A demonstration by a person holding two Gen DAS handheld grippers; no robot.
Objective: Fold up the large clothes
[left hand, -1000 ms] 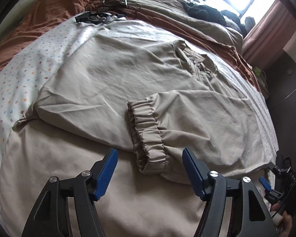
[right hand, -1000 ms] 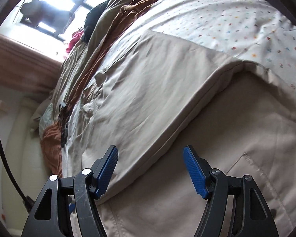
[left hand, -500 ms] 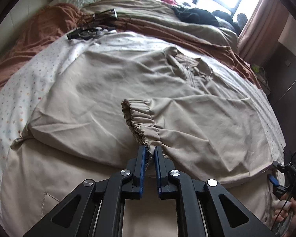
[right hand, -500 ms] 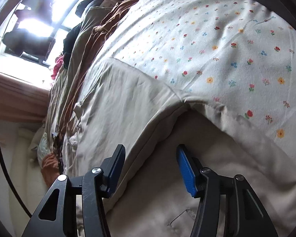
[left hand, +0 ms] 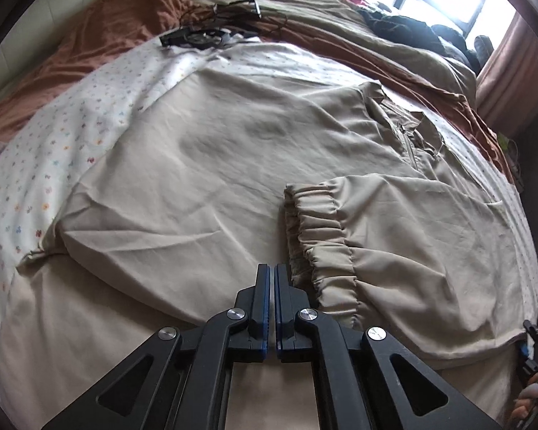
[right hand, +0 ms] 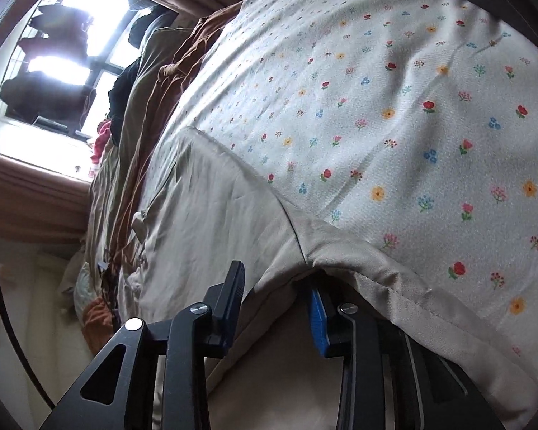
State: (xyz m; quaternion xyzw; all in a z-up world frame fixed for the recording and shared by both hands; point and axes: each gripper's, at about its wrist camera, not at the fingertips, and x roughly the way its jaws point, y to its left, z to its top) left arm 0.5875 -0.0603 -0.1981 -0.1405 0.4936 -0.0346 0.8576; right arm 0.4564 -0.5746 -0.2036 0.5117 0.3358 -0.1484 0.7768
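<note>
So the beige jacket (left hand: 233, 165) is spread flat across the bed, lying on the flowery sheet (left hand: 53, 150), with one sleeve already folded over the body and its gathered elastic cuff (left hand: 315, 236) sitting around 4 o'clock from the middle of the left wrist view. Fabric looks thin, light and floppy, probably a bit slick, so I'd grab seams, the hem or that cuff instead of open cloth, which would just bunch and slide. The left gripper (left hand: 272, 276) has its jaws pressed together right beside the cuff, at about 9 o'clock from it, and I can't see anything pinched in there. The right gripper (right hand: 274, 295) is closing, with a raised fold of the jacket's edge sitting between the jaws. Only the right view shows that lifted edge up close; only the left shows the whole layout, collar included.
</note>
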